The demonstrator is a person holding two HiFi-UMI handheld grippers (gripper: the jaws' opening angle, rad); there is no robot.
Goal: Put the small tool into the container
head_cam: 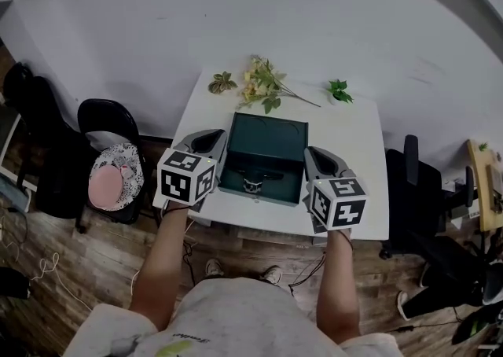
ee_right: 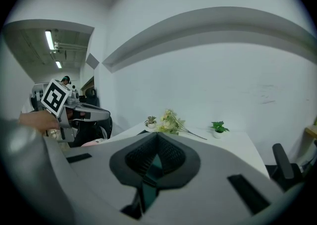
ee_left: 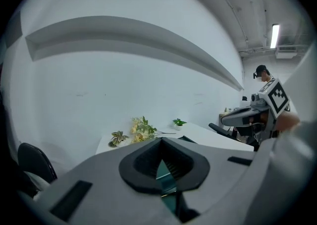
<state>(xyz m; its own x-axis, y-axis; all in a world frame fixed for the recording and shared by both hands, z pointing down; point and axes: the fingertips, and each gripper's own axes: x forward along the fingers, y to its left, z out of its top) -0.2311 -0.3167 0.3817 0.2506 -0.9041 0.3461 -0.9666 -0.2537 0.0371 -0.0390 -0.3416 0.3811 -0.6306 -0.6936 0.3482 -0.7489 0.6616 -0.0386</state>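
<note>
A: How does the left claw (ee_left: 161,140) stand?

B: Pinched fully together, with nothing between its pads. The right claw (ee_right: 157,136) is the same: tips meeting, empty. One is held on each side of the dark teal rectangular metal container (head_cam: 267,137), which sits on the white rectangular counter (head_cam: 357,182).

A: And the tool?

B: A small silvery tool (head_cam: 253,185) seems to lie inside the container against its front wall, with a short dark bar beside it. It's too small for me to rule out a clasp on the box.

A: So what could go wrong?

B: If that piece needs shifting, neither claw can take it as it is. Closed tips would probably just skid it along the bottom. Each claw is also just beside a side wall, so a sideways swing could knock the container toward the counter's near edge, which it sits close to. The yellow-and-green flower sprig (head_cam: 259,86) and the small green potted plant (head_cam: 339,92) behind are well apart from both claws, so they're hardly at risk.
</note>
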